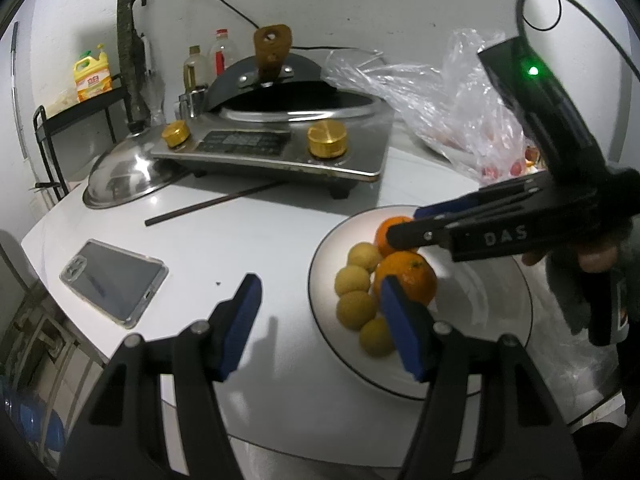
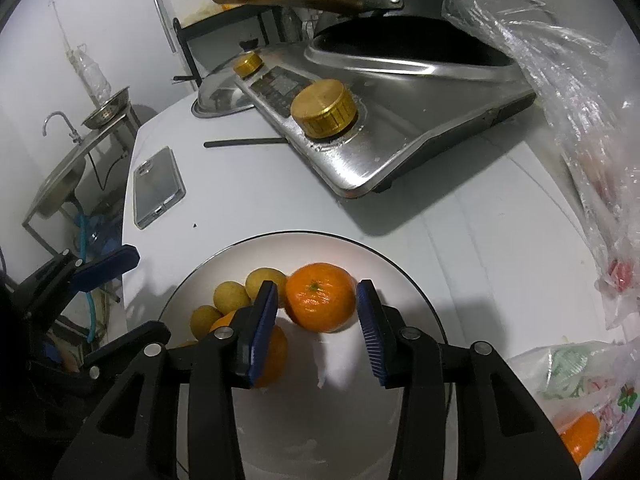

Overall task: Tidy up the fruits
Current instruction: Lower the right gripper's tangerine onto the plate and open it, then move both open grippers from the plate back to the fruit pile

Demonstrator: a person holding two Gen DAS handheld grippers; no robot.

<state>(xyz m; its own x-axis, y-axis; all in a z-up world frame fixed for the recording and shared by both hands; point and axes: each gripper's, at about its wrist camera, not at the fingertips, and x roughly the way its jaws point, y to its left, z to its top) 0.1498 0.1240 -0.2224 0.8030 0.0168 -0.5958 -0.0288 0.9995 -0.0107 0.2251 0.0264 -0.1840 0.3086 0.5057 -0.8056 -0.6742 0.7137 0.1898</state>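
Note:
A white plate holds two oranges and several small yellow-green fruits. My right gripper hangs over the plate, its blue pads flanking the far orange with thin gaps on both sides; that orange rests on the plate. The near orange is partly hidden behind the right gripper's left finger. My left gripper stands open and empty at the plate's left rim, one finger over the near orange.
An induction cooker with gold knobs and a wok stands behind the plate. A phone, a chopstick and a steel lid lie left. Plastic bags of fruit sit right.

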